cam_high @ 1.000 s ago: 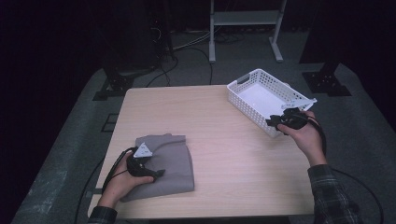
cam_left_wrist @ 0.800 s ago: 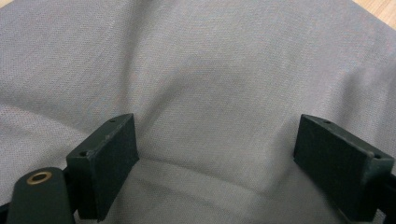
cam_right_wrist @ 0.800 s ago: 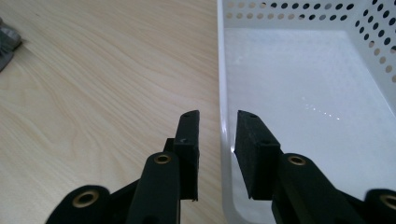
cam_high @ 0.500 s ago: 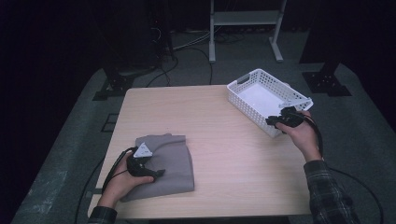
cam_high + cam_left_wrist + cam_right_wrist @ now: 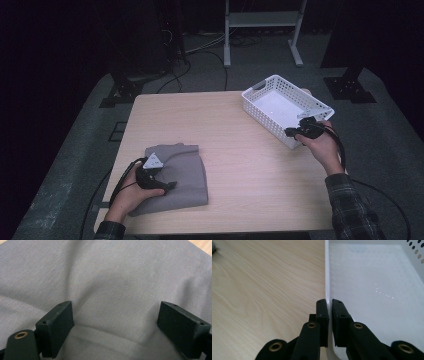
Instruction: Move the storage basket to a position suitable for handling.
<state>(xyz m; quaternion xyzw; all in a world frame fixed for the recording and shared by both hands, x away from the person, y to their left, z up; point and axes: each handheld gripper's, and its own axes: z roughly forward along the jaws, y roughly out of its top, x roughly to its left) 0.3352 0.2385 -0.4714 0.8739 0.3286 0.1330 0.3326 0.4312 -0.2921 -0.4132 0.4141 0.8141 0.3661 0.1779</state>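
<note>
We see one white basket (image 5: 285, 107) at the upper right of the wooden table (image 5: 240, 170), and one folded grey cloth (image 5: 185, 175) at the lower left. Our right gripper (image 5: 295, 133) reaches forward from the right; its jaws have just been closing and now pinch the basket's near wall. Our left gripper (image 5: 167, 186) rests on the cloth, jaws spread wide.

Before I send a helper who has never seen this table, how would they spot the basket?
On the light wooden table, look to the far right corner. The basket stands there: white plastic, rectangular, empty, walls full of small holes. The right gripper is shut on its near wall, unlike the soft grey folded cloth at the near left.
</note>
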